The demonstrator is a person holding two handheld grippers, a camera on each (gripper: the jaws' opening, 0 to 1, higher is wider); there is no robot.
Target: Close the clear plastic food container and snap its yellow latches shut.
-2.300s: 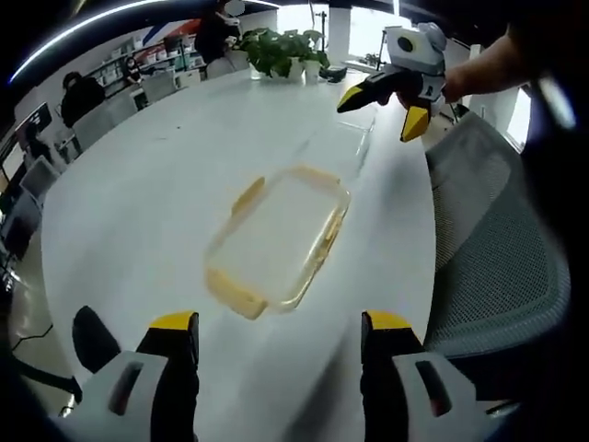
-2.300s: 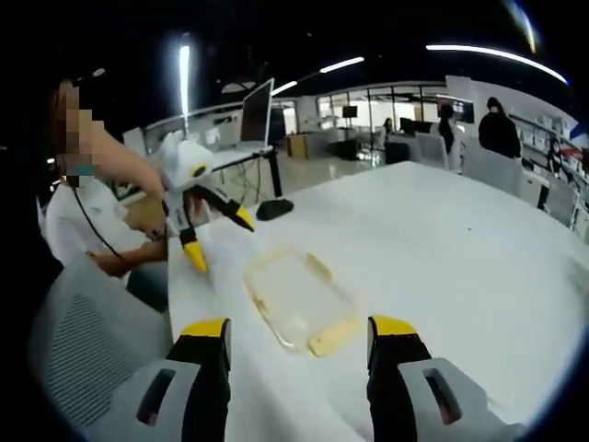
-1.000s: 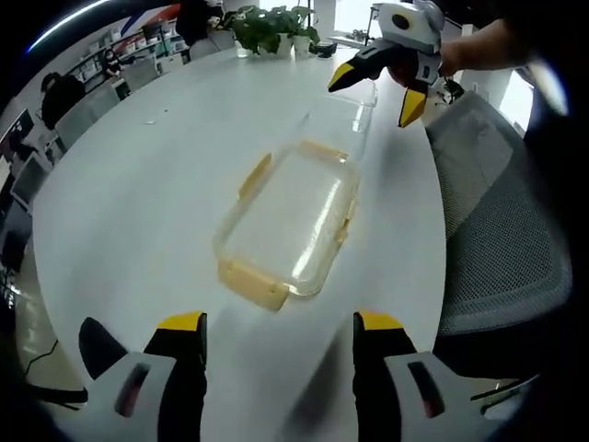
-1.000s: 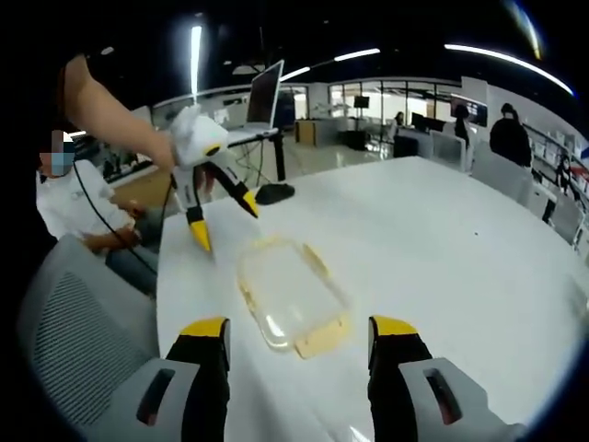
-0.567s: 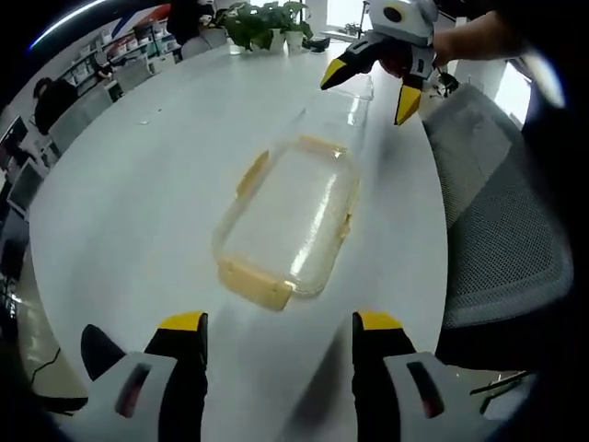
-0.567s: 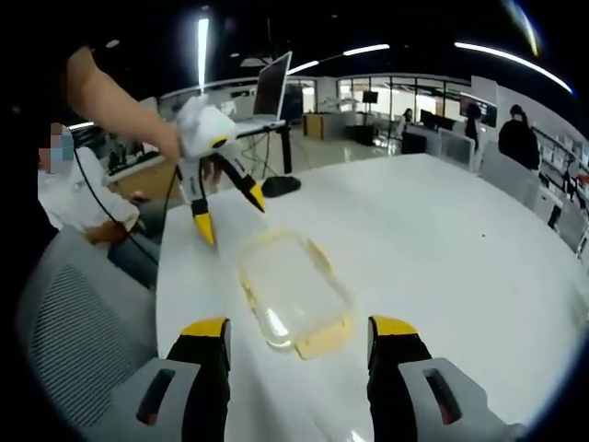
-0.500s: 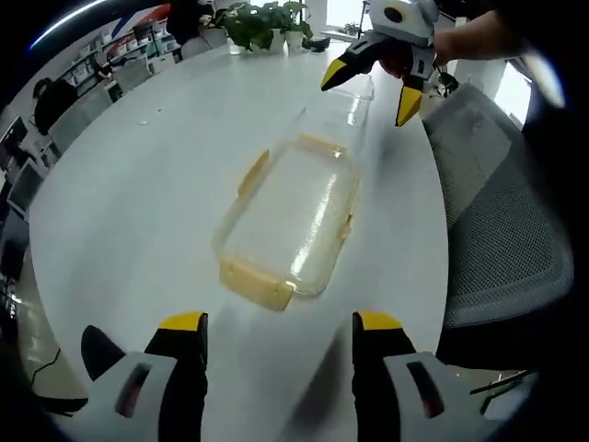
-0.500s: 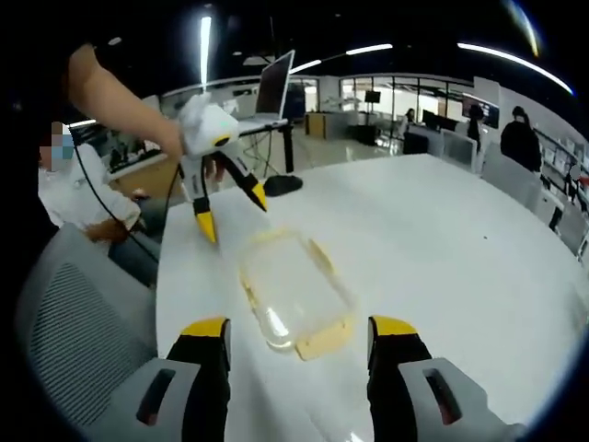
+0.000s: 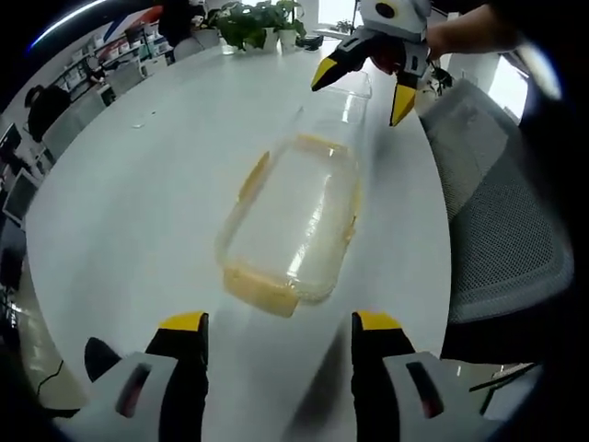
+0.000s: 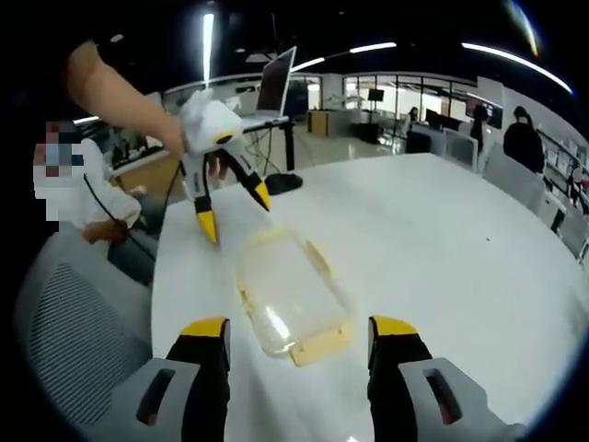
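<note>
While I am looking along both sets of tongs, this is what I am seeing:

Container: the clear plastic food container (image 9: 293, 221) is lying flat on the white table (image 9: 138, 184), in the centre of the left gripper view and just below centre in the right gripper view (image 10: 290, 299).

Latches: the yellow latches (image 9: 260, 290) are sticking out from its rim; I am seeing one at the near short end and one on the long side (image 9: 252, 175). Whether any is snapped down I cannot tell.

Left gripper: the left gripper (image 9: 276, 322) is showing its jaws spread wide at the bottom of its own view, holding nothing, with the container lying ahead of the tips and apart from them. In the right gripper view it (image 10: 235, 210) is hovering at the upper left, just beyond the container's far end.

Right gripper: the right gripper (image 10: 299, 327) is also standing released and empty, its jaws flanking the container's near end in the picture without touching it. In the left gripper view it (image 9: 362, 81) is hanging at the top, over the far end.

Surroundings: a mesh chair (image 9: 497, 212) is standing at the table's right edge, and potted plants (image 9: 241, 26) are sitting at the upper left.
</note>
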